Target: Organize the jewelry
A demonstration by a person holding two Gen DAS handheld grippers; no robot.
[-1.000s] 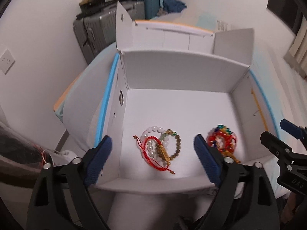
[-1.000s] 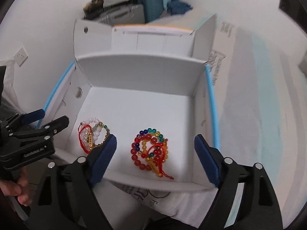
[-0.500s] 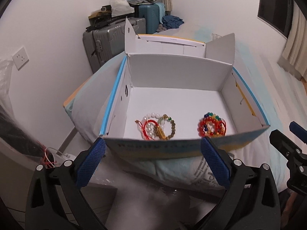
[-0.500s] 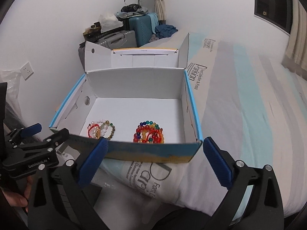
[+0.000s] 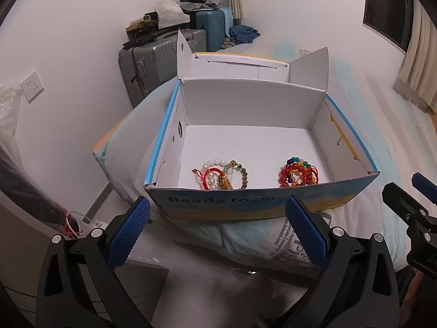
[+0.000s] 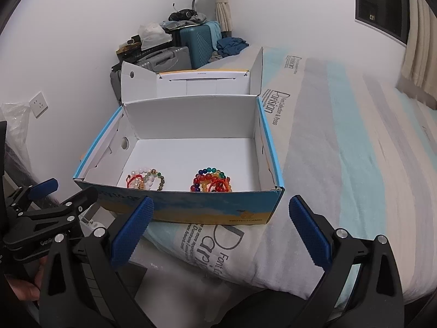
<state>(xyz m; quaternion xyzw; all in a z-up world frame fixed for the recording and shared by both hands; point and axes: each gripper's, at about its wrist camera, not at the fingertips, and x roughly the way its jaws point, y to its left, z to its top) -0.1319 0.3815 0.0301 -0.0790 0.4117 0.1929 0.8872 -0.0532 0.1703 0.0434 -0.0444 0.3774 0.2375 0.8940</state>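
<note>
An open white cardboard box (image 5: 245,104) (image 6: 191,114) with blue edges sits on the bed. Inside near its front wall lie two heaps of bracelets: a left heap of white, green and brown beads with red cord (image 5: 222,176) (image 6: 146,181), and a right heap of red and multicoloured beads (image 5: 299,172) (image 6: 211,181). My left gripper (image 5: 217,224) is open and empty, in front of the box and outside it. My right gripper (image 6: 221,225) is open and empty, also in front of the box. Each gripper shows at the edge of the other's view.
The box rests on a striped bed cover (image 6: 355,150) over a printed pillow (image 6: 218,246). Grey (image 5: 147,63) and teal (image 5: 210,27) suitcases with clutter stand behind against the wall. A wall socket (image 5: 31,84) is at left. The bed's left edge drops to the floor.
Both grippers have pulled back out of the box, from over the bracelets to in front of its front wall. Both stayed open. The bracelets have not moved.
</note>
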